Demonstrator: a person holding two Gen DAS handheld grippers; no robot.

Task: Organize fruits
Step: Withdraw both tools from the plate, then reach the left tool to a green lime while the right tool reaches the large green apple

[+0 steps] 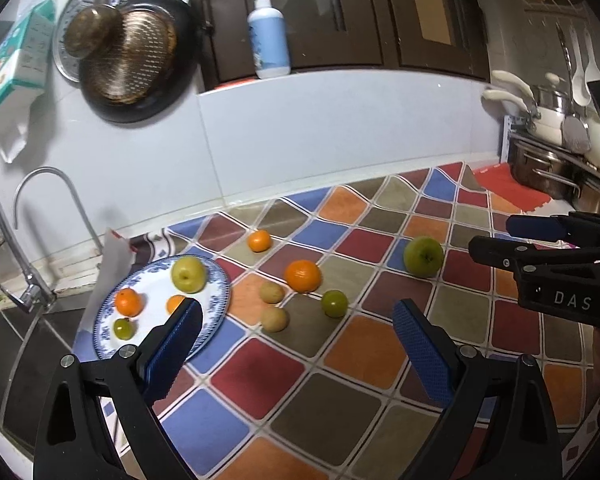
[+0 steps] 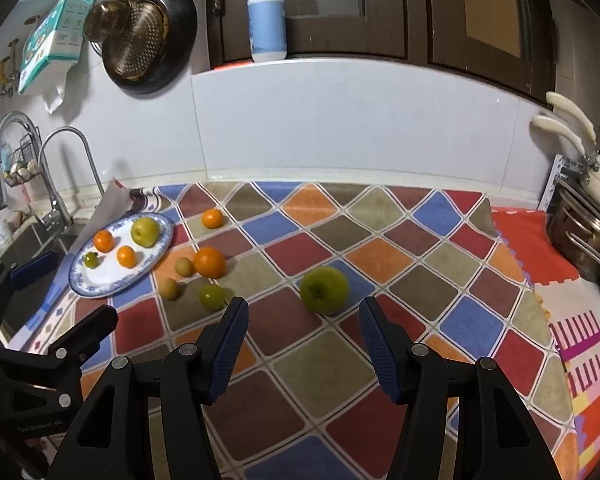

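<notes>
Where fruits scatter, plate (image 2: 162,246) nearby.

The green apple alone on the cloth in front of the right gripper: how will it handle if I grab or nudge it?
The green apple is round and lies free on the cloth, so a nudge would probably roll it. Its skin looks smooth, so the pads may slip unless they close across its widest part. It likely feels firm.
</notes>
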